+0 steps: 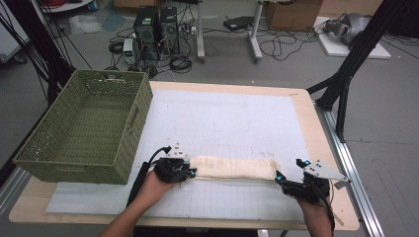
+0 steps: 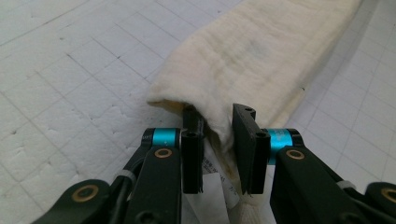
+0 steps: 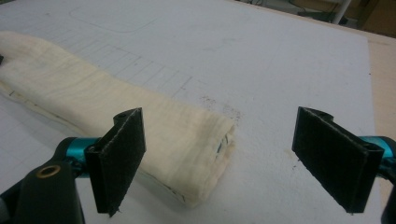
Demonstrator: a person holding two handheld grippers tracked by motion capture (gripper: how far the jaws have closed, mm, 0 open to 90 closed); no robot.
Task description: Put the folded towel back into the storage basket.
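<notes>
High view — one cloth [image 1: 232, 167], two tools

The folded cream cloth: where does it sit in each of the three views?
High view: folded cream cloth lies low centre, between both grippers.
Left gripper view: upper right, its near end pinched by the jaws.
Right gripper view: left and centre, before open jaws.
Shared landmark: the gridded white mat.

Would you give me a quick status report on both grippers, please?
Left gripper shut on folded cloth end. Right gripper open at other end. Green basket clear, far left.
</notes>
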